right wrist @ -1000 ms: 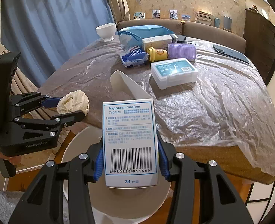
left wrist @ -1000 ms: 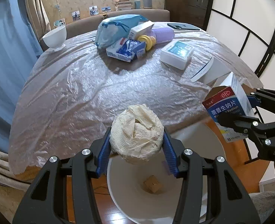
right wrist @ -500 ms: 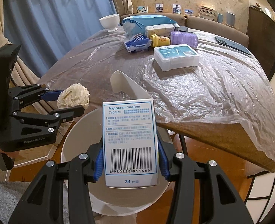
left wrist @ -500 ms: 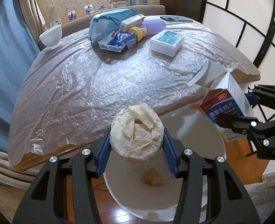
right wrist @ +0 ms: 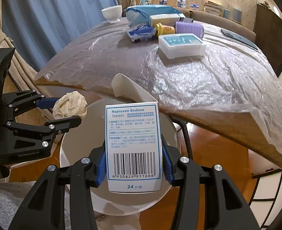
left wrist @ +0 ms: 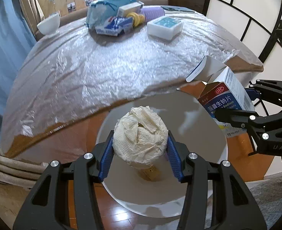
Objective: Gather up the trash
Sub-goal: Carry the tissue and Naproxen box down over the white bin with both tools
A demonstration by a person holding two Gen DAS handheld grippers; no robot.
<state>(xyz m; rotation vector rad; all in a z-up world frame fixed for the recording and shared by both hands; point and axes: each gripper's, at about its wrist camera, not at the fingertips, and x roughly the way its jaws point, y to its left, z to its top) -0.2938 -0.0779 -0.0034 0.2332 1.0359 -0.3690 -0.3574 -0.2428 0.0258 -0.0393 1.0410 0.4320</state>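
Observation:
My left gripper (left wrist: pixel 140 145) is shut on a crumpled ball of cream paper tissue (left wrist: pixel 140 134) and holds it over the open white bin (left wrist: pixel 204 153) beside the table. A small brown scrap (left wrist: pixel 149 173) lies in the bin's bottom. My right gripper (right wrist: pixel 133 161) is shut on an open white-and-blue Naproxen Sodium tablet box (right wrist: pixel 133 143), also above the bin (right wrist: pixel 73 145). The box shows at the right of the left wrist view (left wrist: pixel 225 97), and the tissue at the left of the right wrist view (right wrist: pixel 70 105).
The round table (left wrist: pixel 83 72) under clear plastic film carries a white bowl (left wrist: pixel 49 24), a blue bag (left wrist: pixel 110 5), a tissue pack (left wrist: pixel 112 26), a yellow bottle (right wrist: pixel 164 28), a purple cup stack (right wrist: pixel 189 28), a white-teal box (left wrist: pixel 164 25) and a dark tablet (right wrist: pixel 238 38). Wood floor lies below.
Both grippers have drawn back from the table and lowered toward the bin, still holding the tissue ball and the tablet box. More of the bin's opening shows now.

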